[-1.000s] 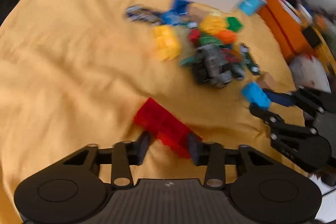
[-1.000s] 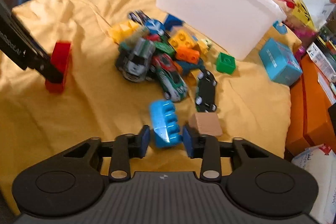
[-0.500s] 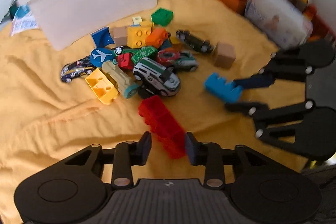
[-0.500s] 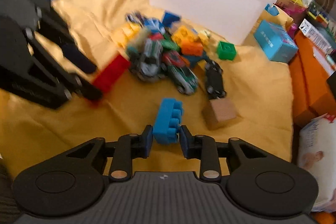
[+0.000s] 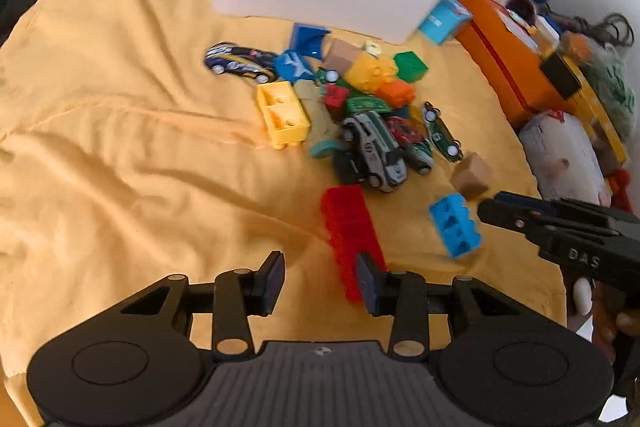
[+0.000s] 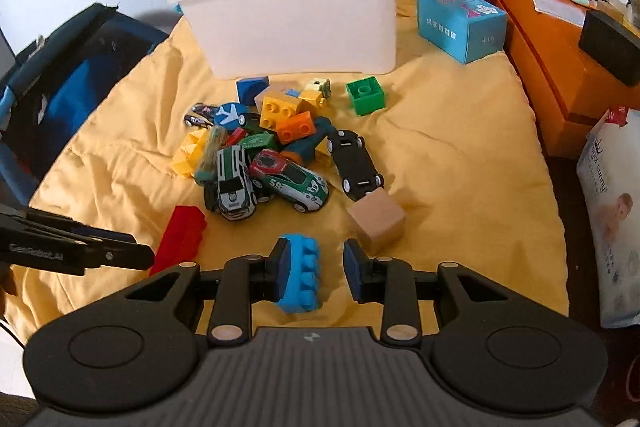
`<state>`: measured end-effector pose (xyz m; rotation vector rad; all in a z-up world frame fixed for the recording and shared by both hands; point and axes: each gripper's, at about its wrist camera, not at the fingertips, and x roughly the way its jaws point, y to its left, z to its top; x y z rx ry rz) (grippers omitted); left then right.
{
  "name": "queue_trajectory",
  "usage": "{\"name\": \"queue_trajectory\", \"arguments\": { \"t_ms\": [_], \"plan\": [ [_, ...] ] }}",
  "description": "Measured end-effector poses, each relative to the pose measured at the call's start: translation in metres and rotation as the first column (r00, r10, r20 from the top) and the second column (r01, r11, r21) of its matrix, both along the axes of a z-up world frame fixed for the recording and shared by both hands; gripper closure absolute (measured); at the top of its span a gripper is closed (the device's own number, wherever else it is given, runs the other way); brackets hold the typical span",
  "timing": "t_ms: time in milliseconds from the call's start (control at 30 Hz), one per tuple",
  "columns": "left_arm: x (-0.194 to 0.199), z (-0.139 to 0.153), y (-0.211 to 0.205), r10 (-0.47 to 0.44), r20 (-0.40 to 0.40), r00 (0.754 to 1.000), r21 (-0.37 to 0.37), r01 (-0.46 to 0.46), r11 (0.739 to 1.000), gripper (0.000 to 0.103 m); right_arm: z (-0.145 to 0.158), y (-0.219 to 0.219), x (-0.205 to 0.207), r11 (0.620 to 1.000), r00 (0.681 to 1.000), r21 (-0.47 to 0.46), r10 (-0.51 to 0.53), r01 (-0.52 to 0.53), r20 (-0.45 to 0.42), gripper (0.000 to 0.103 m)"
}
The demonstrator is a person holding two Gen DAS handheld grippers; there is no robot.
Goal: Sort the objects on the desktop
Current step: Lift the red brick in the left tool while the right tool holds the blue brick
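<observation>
Toys are heaped mid-blanket [image 6: 460,163]: toy cars [image 6: 288,179], yellow, orange and green bricks, plus a wooden cube [image 6: 376,219] just beside the right gripper [image 6: 314,269]. Behind the heap sits a white tub [image 6: 296,23]; its inside is out of sight from both cameras. The right gripper's jaws are opening, with the blue brick [image 6: 300,275] against the left pad only. The left gripper [image 5: 320,277] is opening too; the red brick [image 5: 348,227] probably just leans on its right pad, though blur makes that hard to call.
</observation>
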<state>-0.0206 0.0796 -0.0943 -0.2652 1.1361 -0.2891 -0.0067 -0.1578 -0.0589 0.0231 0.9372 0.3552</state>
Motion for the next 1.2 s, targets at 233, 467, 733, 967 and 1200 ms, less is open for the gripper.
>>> {"name": "queue_trajectory", "arguments": {
  "t_ms": [233, 467, 733, 967, 1200],
  "plan": [
    [0.005, -0.004, -0.022, -0.067, 0.031, 0.997, -0.005, 0.067, 0.998, 0.060, -0.008, 0.002, 0.001, 0.999, 1.000, -0.035, -0.029, 0.028, -0.010, 0.070],
    [0.009, -0.006, -0.069, -0.211, 0.056, 0.976, 0.064, 0.207, 0.976, 0.060, -0.016, -0.006, 0.002, 0.997, 0.995, 0.040, -0.069, 0.072, -0.066, 0.070],
    [0.011, -0.016, -0.074, -0.211, 0.038, 0.977, 0.048, 0.209, 0.977, 0.076, -0.025, 0.000, 0.001, 0.992, 0.992, 0.112, -0.041, 0.055, -0.123, 0.068],
    [-0.005, -0.006, -0.065, -0.256, 0.055, 0.965, 0.238, 0.236, 0.942, 0.076, -0.033, 0.021, -0.006, 0.999, 0.995, -0.006, 0.045, -0.046, -0.085, 0.075],
    [-0.011, -0.009, -0.052, -0.228, 0.057, 0.972, 0.242, 0.209, 0.947, 0.073, -0.029, 0.035, -0.017, 0.973, 0.988, -0.169, 0.154, -0.154, -0.010, 0.075]
  ]
}}
